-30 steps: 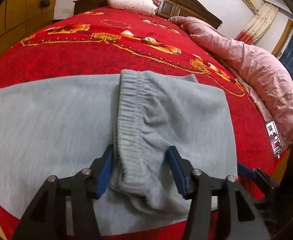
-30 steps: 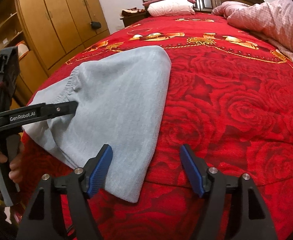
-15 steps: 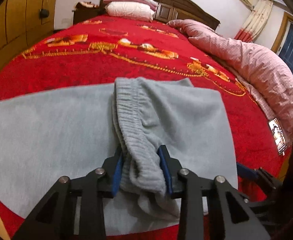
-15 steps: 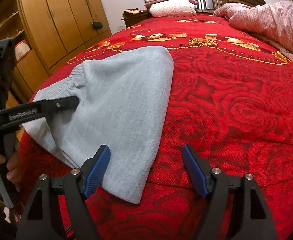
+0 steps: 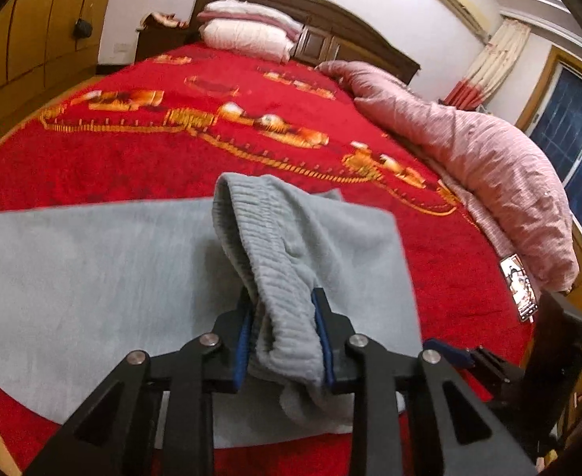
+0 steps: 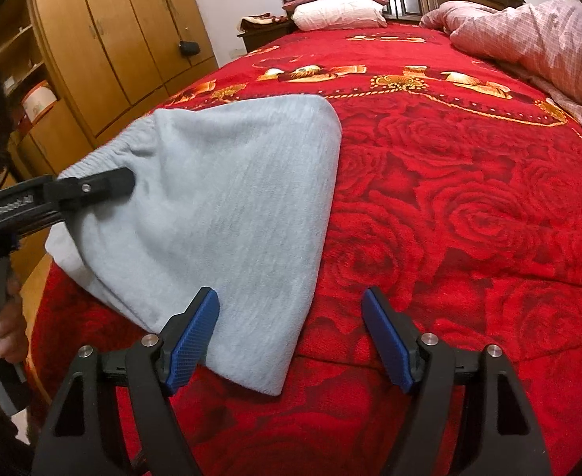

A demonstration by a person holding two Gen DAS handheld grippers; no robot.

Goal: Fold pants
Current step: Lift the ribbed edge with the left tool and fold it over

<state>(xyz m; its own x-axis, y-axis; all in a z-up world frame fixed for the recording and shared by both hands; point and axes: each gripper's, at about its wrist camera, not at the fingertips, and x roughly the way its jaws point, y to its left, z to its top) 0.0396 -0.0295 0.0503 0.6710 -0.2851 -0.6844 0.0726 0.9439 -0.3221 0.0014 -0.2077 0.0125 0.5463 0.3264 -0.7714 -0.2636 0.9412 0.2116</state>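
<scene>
The left gripper point(image 5: 283, 337) is clamped on the ribbed waistband of the grey pants point(image 5: 92, 277), which lie folded on the near edge of the red bed cover point(image 6: 469, 198). The right gripper point(image 6: 291, 337) has its jaws wide apart, holding nothing, with its left finger point(image 6: 191, 337) over the near corner of the pants.

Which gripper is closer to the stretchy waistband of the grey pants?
Left. The left gripper is shut on the ribbed grey waistband. The right gripper hangs open over the pants' other end, apart from it.
</scene>
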